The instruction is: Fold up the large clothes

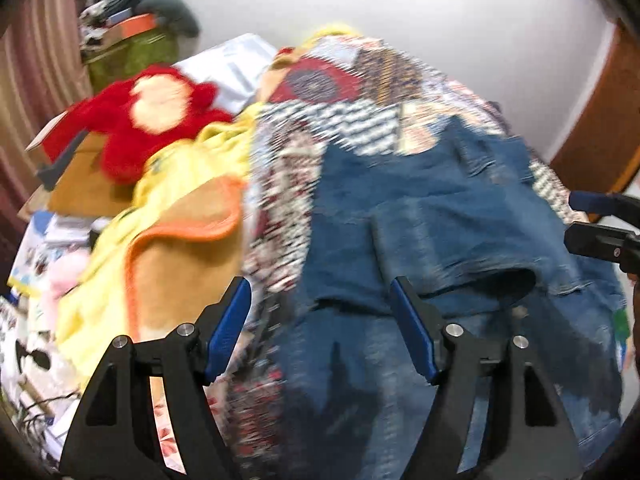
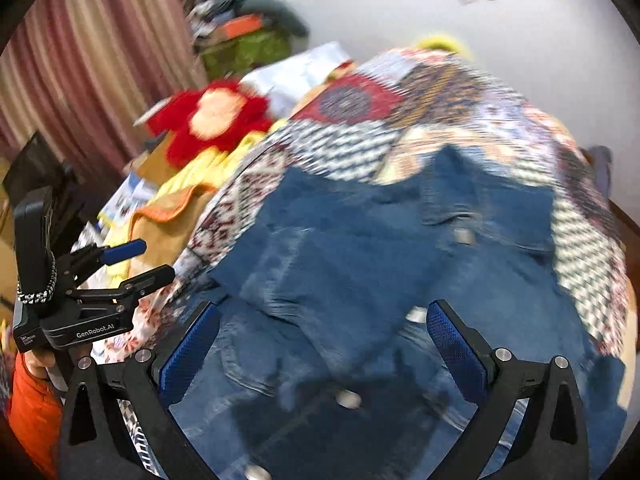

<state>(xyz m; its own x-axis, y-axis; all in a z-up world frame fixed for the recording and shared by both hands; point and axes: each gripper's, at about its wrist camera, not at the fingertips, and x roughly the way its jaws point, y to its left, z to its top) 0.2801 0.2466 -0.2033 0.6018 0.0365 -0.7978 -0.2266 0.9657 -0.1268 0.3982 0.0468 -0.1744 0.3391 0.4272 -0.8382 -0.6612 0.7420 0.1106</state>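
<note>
Nearest, both spread wide and gripping nothing: left tool (image 1: 320,304) and right tool (image 2: 324,332), poised over blue denim jeans (image 2: 380,264) lying rumpled, perhaps half-folded given the blur, on a patchwork bedspread (image 2: 460,92). "GenRobot.AI" printed on the left tool's body. Beside, a yellow-orange blanket (image 1: 180,216); farther, a red plush toy (image 1: 152,116); beyond, striped curtain (image 2: 92,52) and white wall (image 1: 460,20).

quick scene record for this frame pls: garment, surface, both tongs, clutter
garment: blue denim jeans, lying spread out, partly folded over
surface: patchwork quilt on a bed
left tongs: open, empty, above the jeans
right tongs: open, empty, above the jeans
clutter: red plush toy, yellow blanket to the left
image: motion-blurred
</note>
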